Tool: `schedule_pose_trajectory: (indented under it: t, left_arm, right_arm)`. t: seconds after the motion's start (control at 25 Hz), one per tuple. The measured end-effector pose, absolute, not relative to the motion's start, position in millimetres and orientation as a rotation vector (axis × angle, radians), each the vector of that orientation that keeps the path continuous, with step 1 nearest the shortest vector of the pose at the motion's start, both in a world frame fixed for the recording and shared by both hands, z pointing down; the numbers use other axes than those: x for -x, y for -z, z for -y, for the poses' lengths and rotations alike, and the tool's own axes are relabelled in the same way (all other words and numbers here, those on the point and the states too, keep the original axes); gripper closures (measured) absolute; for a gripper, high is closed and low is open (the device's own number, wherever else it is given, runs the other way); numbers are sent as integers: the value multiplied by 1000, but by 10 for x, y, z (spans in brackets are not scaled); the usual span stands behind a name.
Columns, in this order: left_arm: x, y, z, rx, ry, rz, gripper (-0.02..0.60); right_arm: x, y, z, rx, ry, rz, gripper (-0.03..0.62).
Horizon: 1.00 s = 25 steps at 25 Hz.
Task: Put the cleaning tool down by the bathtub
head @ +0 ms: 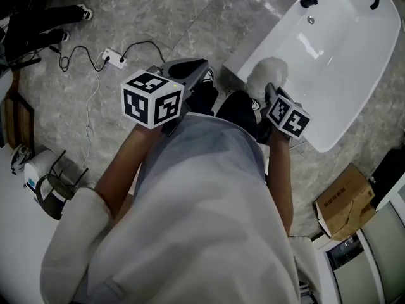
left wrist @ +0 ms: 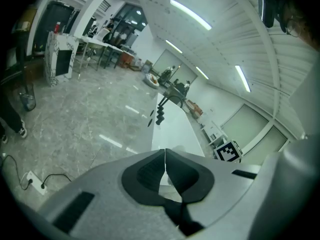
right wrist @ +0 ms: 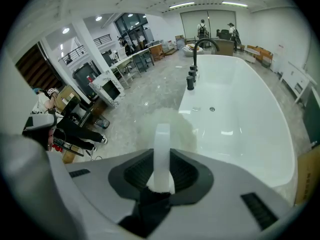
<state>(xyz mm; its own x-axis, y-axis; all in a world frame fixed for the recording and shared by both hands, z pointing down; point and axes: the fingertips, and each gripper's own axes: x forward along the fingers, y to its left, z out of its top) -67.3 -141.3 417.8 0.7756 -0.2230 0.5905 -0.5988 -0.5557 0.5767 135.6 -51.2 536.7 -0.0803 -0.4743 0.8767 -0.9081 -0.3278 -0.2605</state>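
The cleaning tool is a white stick handle (right wrist: 162,154) ending in a fluffy, pale head (right wrist: 167,126). My right gripper (right wrist: 162,159) is shut on that handle. In the head view the fluffy head (head: 266,75) hangs over the near end of the white bathtub (head: 345,56), with the right gripper (head: 270,95) just behind it. My left gripper (head: 193,68) is held out over the floor left of the tub. Its jaws (left wrist: 164,152) are shut with nothing between them. The tub (left wrist: 172,126) stretches away beyond them.
Black taps (right wrist: 192,74) and a curved black spout (right wrist: 205,43) stand at the tub's far end. A white power strip with cable (head: 114,58) lies on the grey marble floor. A cardboard box (head: 345,201) sits at the right, and a stool (head: 50,192) at the left.
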Motion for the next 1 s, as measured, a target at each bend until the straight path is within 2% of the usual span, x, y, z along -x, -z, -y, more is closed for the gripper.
schedule_pose_trajectory:
  t: [1.0]
  left_arm:
    - [785,-4260,1440,-2097,-594,650,572]
  right_arm:
    - [-1264,-5703,572,-1672,-1451,1468,505]
